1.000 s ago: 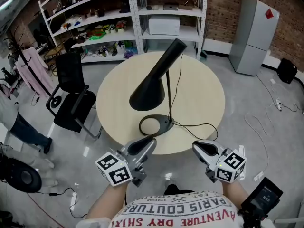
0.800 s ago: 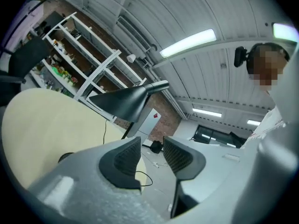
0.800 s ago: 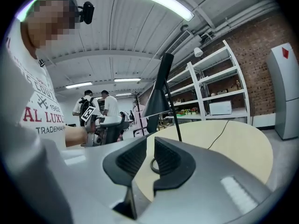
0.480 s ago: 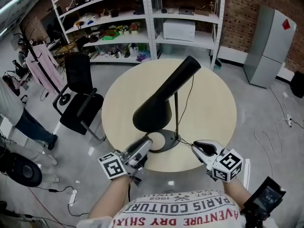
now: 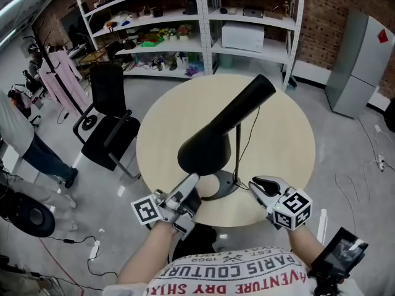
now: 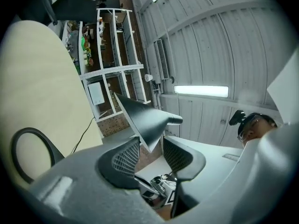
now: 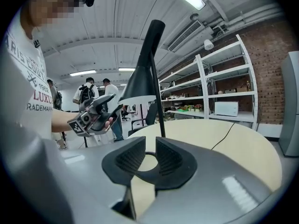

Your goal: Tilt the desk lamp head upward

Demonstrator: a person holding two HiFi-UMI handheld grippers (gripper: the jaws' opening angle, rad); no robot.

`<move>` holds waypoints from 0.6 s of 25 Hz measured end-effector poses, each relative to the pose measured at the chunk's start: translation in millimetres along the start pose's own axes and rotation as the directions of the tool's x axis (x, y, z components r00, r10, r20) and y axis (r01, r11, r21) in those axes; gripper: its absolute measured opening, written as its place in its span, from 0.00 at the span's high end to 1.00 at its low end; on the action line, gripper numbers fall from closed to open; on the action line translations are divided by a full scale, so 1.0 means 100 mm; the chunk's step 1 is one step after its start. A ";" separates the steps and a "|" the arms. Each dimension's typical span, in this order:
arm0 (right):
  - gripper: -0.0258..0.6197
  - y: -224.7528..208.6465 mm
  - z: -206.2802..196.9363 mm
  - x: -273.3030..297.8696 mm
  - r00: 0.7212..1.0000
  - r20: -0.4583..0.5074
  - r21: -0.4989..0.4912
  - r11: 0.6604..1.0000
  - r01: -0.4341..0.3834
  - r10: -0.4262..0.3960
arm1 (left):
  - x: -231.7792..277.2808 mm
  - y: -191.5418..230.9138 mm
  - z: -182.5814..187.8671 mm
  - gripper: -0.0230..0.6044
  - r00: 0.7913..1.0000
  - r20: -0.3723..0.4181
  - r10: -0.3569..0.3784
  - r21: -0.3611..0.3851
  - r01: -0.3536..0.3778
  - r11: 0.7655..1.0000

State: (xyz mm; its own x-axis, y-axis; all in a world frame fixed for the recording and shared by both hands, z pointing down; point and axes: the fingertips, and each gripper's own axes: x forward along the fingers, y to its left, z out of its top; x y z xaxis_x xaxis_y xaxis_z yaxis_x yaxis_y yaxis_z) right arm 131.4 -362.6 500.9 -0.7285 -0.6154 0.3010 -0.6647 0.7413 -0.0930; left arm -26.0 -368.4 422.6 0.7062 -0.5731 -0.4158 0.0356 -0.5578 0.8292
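Desk lamp head (image 5: 213, 137), a black cone, hangs over the near middle of the round pale worktop (image 5: 284, 134). Its wide mouth is turned down and to the near left, and its narrow end rises to the far right. It sits on a thin black pole (image 5: 237, 153) that goes up from a ring-shaped base (image 5: 216, 190) close to the near edge of the worktop. A black cable (image 5: 249, 125) runs from the base toward the far side.

The left claw (image 5: 188, 191) is just under the mouth of the cone, at the near left of the base. Its jaws are closing; in the left gripper view the lower rim of the cone shows in the gap between the pads (image 6: 122, 158), and no pad presses on it. The right claw (image 5: 260, 187) is at the right of the base, by the worktop edge; its jaws are a little apart with nothing between them.

A black chair (image 5: 105, 131) stands left of the worktop, and white shelves (image 5: 203, 23) at the far side
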 end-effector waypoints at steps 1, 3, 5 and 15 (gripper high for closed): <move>0.85 -0.02 0.00 0.04 1.000 -0.001 -0.002 1.000 0.001 -0.001 | -0.01 0.00 0.02 0.71 1.000 0.009 -0.009 -0.014 0.009 1.000; 0.84 -0.08 0.02 0.11 1.000 -0.002 -0.004 1.000 0.007 -0.007 | 0.00 -0.01 0.06 0.77 1.000 0.023 -0.019 -0.037 0.020 0.999; 0.83 -0.13 0.03 0.17 1.000 -0.005 0.002 1.000 0.009 -0.009 | 0.00 0.00 0.05 0.80 1.000 0.026 -0.017 -0.048 0.018 0.999; 0.81 -0.28 0.11 0.59 1.000 -0.019 -0.067 0.998 0.004 -0.005 | 0.01 0.05 0.03 0.87 0.999 0.051 -0.008 -0.105 0.013 0.994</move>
State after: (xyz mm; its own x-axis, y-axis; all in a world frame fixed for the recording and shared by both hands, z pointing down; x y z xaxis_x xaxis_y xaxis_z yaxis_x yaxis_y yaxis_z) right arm 104.7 -422.5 511.1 -0.7220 -0.6139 0.3192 -0.6547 0.7553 -0.0281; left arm -27.4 -373.4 424.9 0.6690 -0.5983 -0.4410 0.1194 -0.4991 0.8583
